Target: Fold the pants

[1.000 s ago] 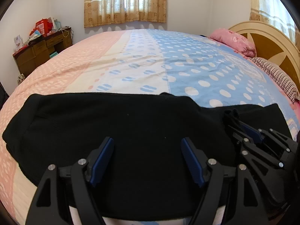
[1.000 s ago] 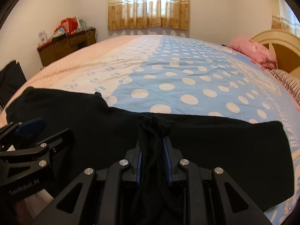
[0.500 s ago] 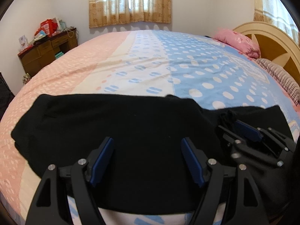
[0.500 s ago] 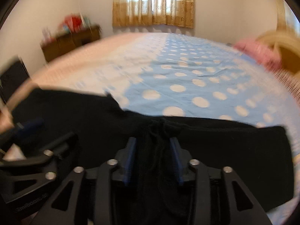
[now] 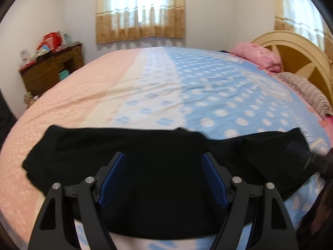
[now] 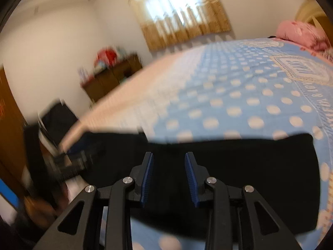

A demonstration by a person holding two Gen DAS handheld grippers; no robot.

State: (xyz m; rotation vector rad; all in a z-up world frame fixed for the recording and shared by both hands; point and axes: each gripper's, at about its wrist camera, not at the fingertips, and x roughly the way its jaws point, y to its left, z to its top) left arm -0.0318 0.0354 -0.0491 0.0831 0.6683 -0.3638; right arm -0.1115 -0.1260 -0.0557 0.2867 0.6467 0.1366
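The black pants (image 5: 145,152) lie flat across the near edge of the bed, folded into a long strip; they also show in the right wrist view (image 6: 239,162). My left gripper (image 5: 163,177) is wide open and empty above the pants' left half. My right gripper (image 6: 169,173) is open and empty, raised above the pants' right half, tilted. In the left wrist view the right gripper is only a dark blur at the right edge (image 5: 318,160). In the right wrist view the left gripper is a blur at the left (image 6: 70,162).
The bed (image 5: 166,87) has a pink, cream and blue dotted cover. A pink pillow (image 5: 258,57) and a wooden headboard (image 5: 295,52) are at the right. A wooden desk (image 5: 50,66) stands by the far left wall. A dark chair (image 6: 56,116) stands left of the bed.
My right gripper opened and let go of the bunched pants fabric, then lifted and swung away, blurring its view. My left gripper stayed open and drew back a little.
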